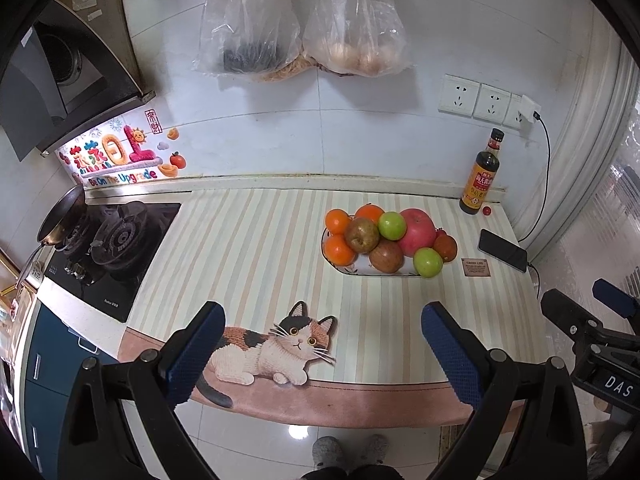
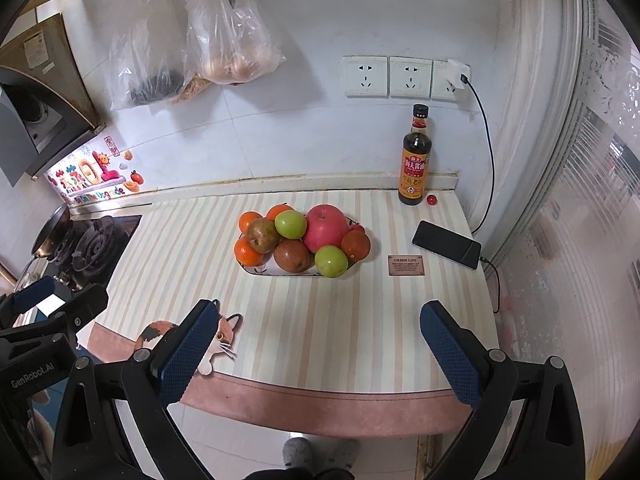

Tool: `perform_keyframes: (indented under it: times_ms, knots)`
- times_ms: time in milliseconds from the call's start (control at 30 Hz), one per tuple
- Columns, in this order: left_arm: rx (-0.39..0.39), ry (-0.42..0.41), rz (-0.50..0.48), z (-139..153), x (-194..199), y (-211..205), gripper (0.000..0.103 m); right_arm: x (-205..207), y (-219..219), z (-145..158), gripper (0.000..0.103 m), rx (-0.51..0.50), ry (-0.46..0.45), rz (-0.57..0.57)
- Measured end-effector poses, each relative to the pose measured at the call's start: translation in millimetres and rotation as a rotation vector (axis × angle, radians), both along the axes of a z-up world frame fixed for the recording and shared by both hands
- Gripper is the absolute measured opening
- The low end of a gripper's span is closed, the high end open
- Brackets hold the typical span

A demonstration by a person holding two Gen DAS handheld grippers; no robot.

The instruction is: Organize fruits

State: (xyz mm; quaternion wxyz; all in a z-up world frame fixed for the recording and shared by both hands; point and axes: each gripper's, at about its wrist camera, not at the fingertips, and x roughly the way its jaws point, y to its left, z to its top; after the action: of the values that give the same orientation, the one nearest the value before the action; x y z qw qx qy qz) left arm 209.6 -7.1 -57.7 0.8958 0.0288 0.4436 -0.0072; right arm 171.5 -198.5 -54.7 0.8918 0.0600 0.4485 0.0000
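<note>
Both claws, left claw (image 1: 322, 350) and right claw (image 2: 320, 348), agape; plate (image 1: 376, 271) mostly under fruit.

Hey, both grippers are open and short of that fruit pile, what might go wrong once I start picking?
The fruit pile is heaped on a shallow plate; pulling a low brown pear may send the big red apple rolling. The phone and soy sauce bottle stand close to its right, so a rolling fruit or a wide swing could hit them.
</note>
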Motion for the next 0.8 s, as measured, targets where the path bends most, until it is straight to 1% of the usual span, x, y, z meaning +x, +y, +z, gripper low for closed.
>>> perform_keyframes:
  times_ms: [433,800]
  knots:
    - [0.005,0.002,0.003,-0.2,-3.9,0.4,0.101,-2.2,2.1,-4.5,0.103,0.010,0.018,0.008]
    - [0.003,0.015,-0.001,-6.2,-6.8,6.7,0.101,-3.0,4.8,-8.5,0.103,0.006,0.030,0.020]
